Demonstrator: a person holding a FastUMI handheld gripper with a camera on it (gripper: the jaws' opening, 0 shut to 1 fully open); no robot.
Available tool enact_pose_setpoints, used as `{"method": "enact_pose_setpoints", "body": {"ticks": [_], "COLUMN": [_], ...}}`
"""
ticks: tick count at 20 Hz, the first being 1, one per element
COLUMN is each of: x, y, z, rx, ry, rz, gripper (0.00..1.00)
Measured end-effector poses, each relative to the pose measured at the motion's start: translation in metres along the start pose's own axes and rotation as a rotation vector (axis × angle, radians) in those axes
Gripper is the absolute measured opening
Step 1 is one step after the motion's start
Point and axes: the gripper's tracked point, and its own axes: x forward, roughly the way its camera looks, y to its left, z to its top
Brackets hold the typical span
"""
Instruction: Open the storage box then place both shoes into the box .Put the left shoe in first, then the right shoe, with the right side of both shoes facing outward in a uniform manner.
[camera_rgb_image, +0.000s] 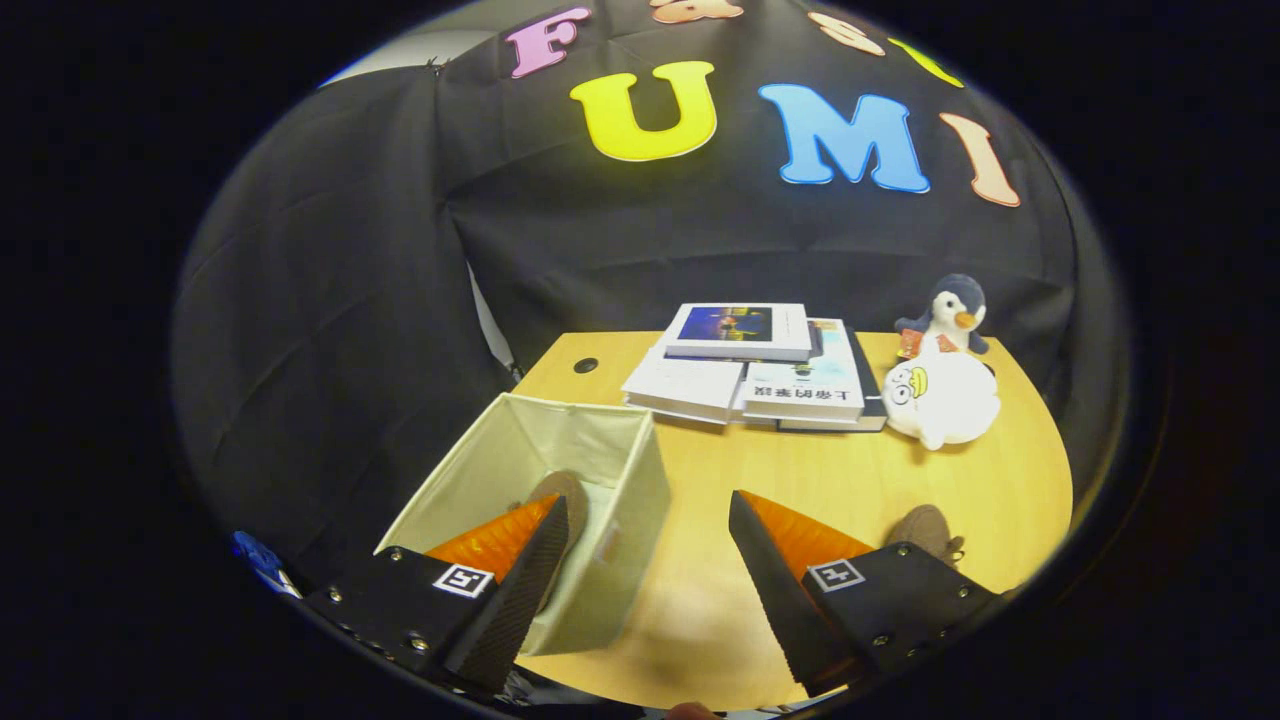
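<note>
An open cream fabric storage box (610, 440) stands on the wooden table (880, 480), under and just beyond my left finger. Inside it lies one brown shoe (566, 492), partly hidden by that finger. The other brown shoe (928, 529) rests on the table just beyond my right finger, mostly hidden behind it. My gripper (650, 530) hangs above the box's right wall and the bare table, open, with nothing between its fingers.
A pile of books (760, 370) lies at the back of the table. To their right sit a white plush toy (940, 400) and a small penguin plush (955, 310). A cable hole (586, 365) marks the back left corner.
</note>
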Motion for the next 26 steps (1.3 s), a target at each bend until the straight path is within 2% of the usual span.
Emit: {"method": "enact_pose_setpoints", "body": {"ticks": [5, 9, 17, 26], "x": [-0.021, -0.035, -0.044, -0.037], "y": [-0.066, -0.111, -0.193, -0.248], "z": [-0.012, -0.026, -0.061, -0.118], "rx": [-0.016, -0.058, -0.049, -0.043], "ry": [-0.007, -0.008, 0.017, 0.116], "rz": [-0.103, -0.164, -0.27, -0.324], "gripper": [0.99, 0.99, 0.99, 0.99]}}
